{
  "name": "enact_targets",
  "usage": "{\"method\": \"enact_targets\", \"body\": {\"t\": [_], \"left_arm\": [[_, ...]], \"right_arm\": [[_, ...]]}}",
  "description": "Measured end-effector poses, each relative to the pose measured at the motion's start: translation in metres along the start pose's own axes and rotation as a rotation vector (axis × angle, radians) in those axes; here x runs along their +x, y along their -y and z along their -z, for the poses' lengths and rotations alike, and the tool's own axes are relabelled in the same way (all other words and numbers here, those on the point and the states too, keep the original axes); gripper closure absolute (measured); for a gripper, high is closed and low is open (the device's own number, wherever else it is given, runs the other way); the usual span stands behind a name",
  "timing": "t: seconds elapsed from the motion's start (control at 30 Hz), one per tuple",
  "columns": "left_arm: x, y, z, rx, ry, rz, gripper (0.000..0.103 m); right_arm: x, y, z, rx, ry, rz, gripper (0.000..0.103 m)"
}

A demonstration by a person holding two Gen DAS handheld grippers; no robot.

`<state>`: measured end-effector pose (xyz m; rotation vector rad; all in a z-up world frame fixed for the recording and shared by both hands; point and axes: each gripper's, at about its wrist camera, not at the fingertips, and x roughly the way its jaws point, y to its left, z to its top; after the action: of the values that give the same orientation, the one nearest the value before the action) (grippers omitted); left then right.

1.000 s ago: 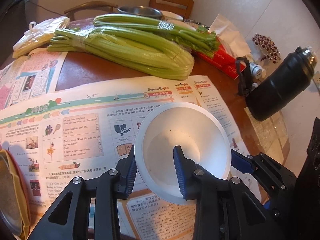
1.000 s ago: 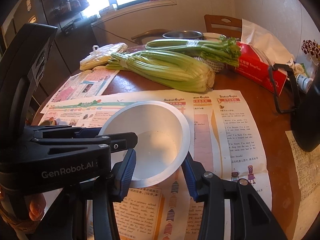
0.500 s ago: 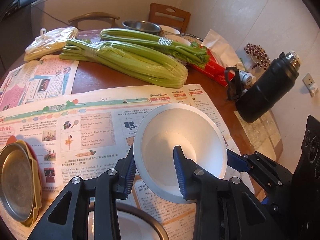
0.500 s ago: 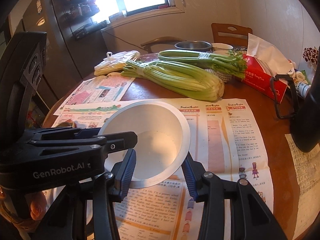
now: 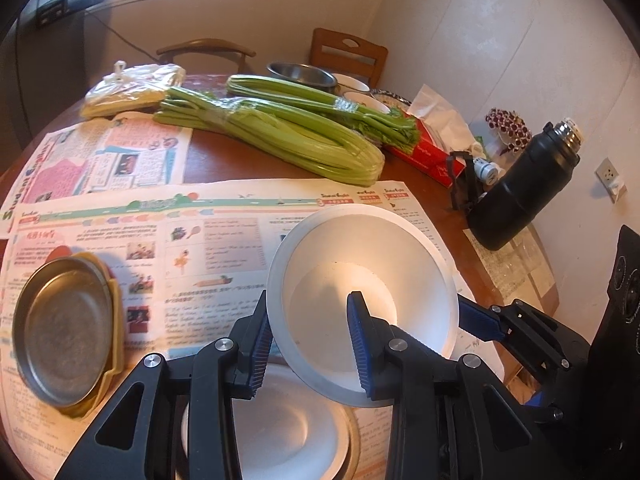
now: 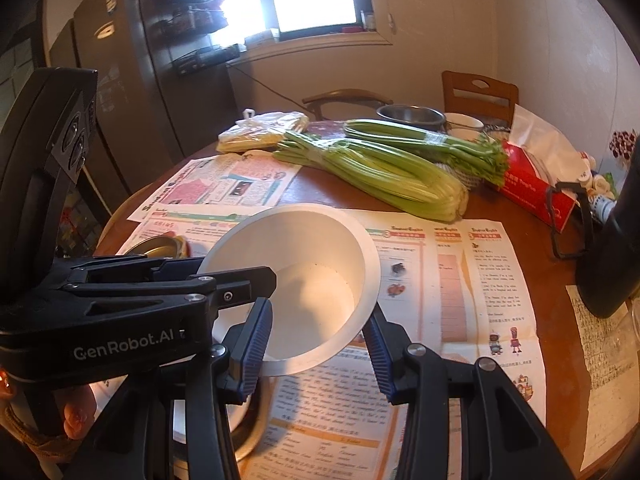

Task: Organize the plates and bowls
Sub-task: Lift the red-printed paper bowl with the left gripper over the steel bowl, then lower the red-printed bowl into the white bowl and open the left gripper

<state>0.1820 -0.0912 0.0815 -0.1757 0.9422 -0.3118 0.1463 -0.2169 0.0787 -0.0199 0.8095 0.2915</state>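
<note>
A white bowl [image 5: 362,300] hangs tilted above the table. My left gripper [image 5: 310,344] is shut on its near rim, one finger inside and one outside. My right gripper [image 6: 318,354] is wide open under the same bowl [image 6: 296,280], its fingers on either side of the bowl's lower wall; I cannot tell if they touch. Below the bowl a white plate [image 5: 280,432] sits on the newspaper. A metal plate on a yellow one [image 5: 64,328] lies at the left. A steel bowl [image 5: 302,74] and small white bowls [image 5: 352,84] stand at the far side.
Celery bundles [image 5: 280,132] lie across the middle of the table [image 5: 240,160]. A black flask [image 5: 520,196], a red tissue box [image 5: 428,148] and a bagged packet [image 5: 132,88] sit around them. Newspaper [image 5: 180,220] covers the near half. Chairs stand behind.
Both grippers have risen and drawn back with the white bowl. The white plate below and the metal plate at the left have come into view.
</note>
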Motion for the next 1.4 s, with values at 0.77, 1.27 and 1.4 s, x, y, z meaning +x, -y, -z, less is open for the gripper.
{"method": "enact_targets", "body": {"t": [0.77,1.27,1.4], "left_arm": [[-0.055,-0.038,0.038,-0.045,0.067,-0.042,0.067],[-0.056,-0.047,0.058,-0.054,0.059,-0.050,0.067],[-0.050,-0.048,0.064,-0.052,0.049,-0.065,0.067]], "right_arm": [[-0.015,-0.067,0.011,-0.114,0.005,-0.054,0.056],[-0.013,-0.079,0.023,-0.131,-0.017,-0.064,0.056],[-0.011,-0.080,0.029,-0.131,-0.031,-0.067,0.056]]}}
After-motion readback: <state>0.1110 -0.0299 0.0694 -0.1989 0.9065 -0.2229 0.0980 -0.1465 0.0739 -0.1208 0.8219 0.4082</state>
